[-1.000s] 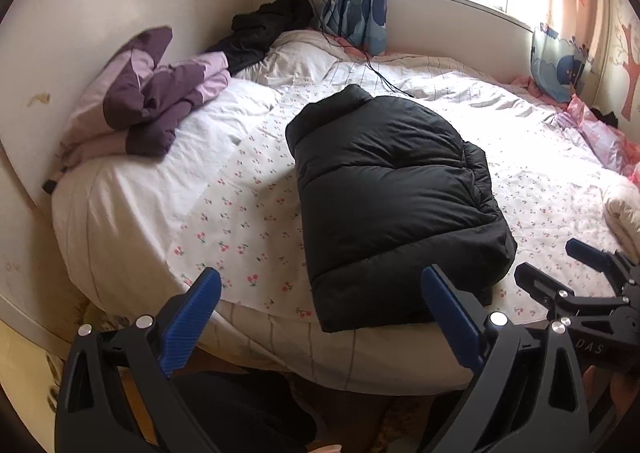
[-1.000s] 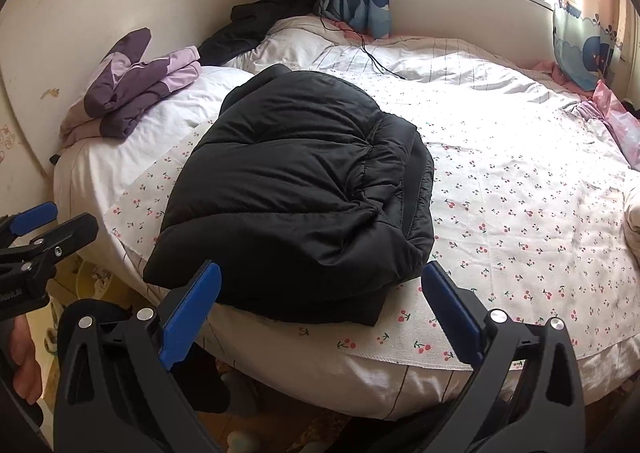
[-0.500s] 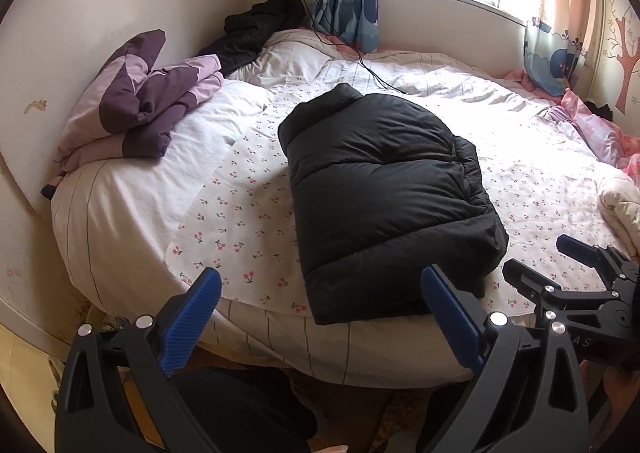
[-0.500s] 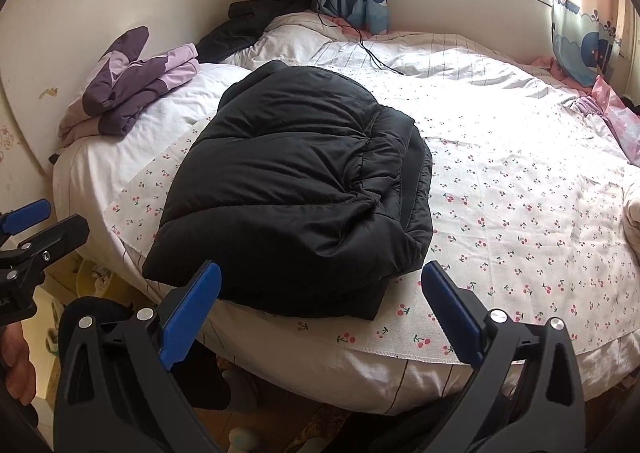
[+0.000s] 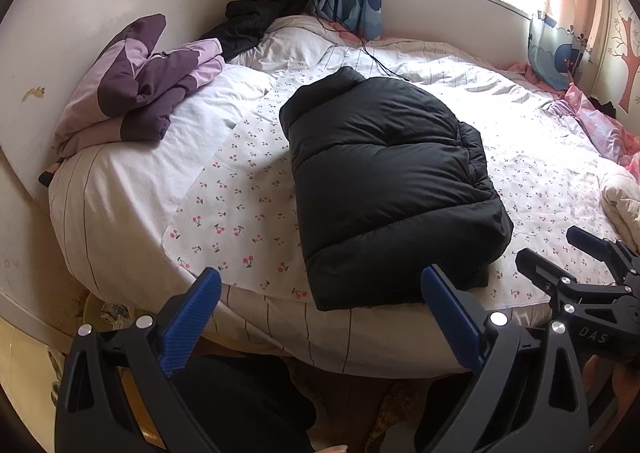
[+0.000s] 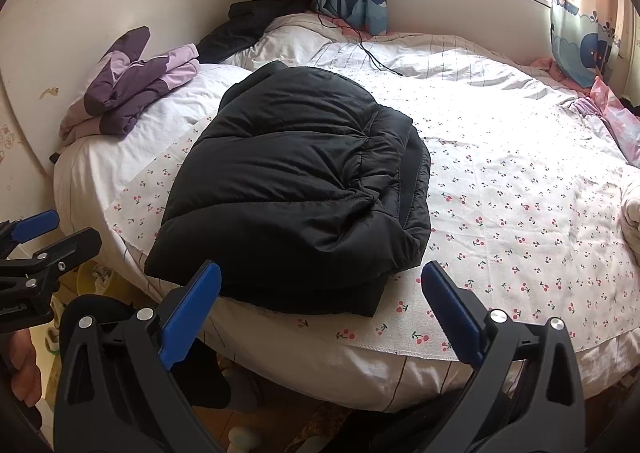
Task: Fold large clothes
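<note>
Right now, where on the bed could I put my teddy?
The cherry-print sheet right of the folded black puffer jacket is bare, up to the pink bedding. The headboard side is crowded by the purple folded coat.

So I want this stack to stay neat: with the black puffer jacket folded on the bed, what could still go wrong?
The folded black puffer jacket lies close to the cherry-print bed edge, its near hem almost at the drop; a nudge may slide it off. Its puffy layers look springy and may unfold. Both the left gripper and right gripper are open and off it, so nothing holds it down.
</note>
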Tool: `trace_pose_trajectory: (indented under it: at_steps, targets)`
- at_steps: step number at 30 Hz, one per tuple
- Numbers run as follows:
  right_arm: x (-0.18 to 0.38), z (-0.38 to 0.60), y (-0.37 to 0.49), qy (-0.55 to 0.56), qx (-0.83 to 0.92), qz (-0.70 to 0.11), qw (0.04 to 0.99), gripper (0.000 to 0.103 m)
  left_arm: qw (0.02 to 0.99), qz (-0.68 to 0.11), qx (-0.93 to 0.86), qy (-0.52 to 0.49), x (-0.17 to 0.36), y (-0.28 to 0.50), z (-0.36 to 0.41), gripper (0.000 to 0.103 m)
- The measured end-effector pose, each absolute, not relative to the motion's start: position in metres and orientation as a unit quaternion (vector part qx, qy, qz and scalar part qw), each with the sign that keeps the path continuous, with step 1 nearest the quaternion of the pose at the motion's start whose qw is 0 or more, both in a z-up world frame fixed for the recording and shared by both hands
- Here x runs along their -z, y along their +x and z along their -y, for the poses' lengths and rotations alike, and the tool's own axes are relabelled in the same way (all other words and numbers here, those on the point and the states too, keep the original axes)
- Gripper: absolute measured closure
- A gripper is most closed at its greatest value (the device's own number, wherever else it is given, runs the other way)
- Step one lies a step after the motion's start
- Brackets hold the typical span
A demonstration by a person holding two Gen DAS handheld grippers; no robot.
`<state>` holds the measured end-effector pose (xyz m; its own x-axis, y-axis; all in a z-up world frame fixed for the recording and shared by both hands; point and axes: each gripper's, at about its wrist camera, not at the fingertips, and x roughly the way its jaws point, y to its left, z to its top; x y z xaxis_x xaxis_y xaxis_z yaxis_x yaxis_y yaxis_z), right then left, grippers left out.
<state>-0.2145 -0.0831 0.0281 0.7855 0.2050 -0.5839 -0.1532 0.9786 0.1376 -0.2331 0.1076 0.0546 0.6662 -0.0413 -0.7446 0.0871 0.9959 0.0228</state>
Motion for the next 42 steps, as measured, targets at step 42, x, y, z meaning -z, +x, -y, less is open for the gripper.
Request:
trace_pose_trajectory:
  at_steps: [42]
  targets:
    - [-0.015, 0.092, -0.21, 0.019, -0.087, -0.352, 0.932, 0.006, 0.896, -0.439, 0.057, 0.032, -0.037, -0.219, -0.102, 0.007]
